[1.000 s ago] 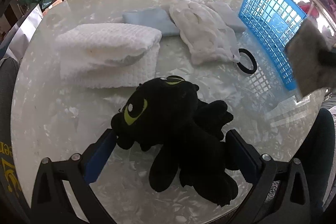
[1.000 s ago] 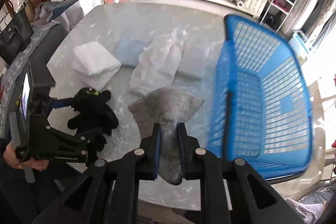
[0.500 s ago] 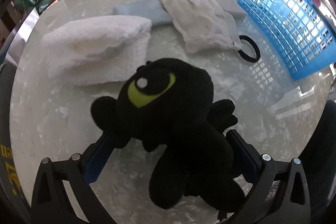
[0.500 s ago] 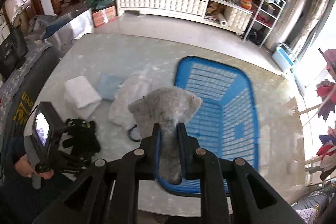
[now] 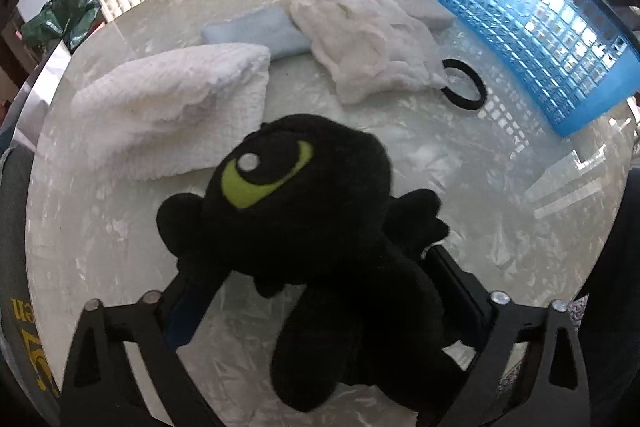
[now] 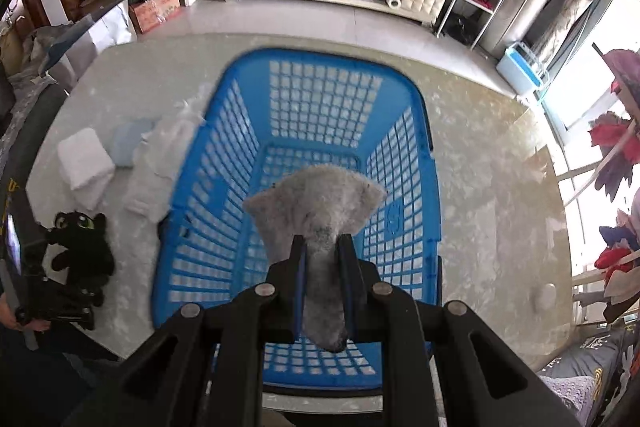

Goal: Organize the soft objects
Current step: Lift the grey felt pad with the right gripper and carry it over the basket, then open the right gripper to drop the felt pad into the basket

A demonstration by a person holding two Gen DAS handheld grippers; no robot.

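- My right jaws (image 6: pixel 323 267) are pinched tight on the grey plush (image 6: pixel 316 211), which hangs above the open blue basket (image 6: pixel 200 227).
- My left jaws (image 5: pixel 320 283) have just been closing around the black plush (image 5: pixel 312 219); the toy sits between them, head up, and the pads look to be against its sides.
- The black plush is over the near part of the marble surface (image 5: pixel 100 227).
- Beyond it lie a white towel (image 5: pixel 168 107), a blue cloth (image 5: pixel 256 31), a white fluffy cloth (image 5: pixel 368 47) and a black band (image 5: pixel 466 83) beside the basket.
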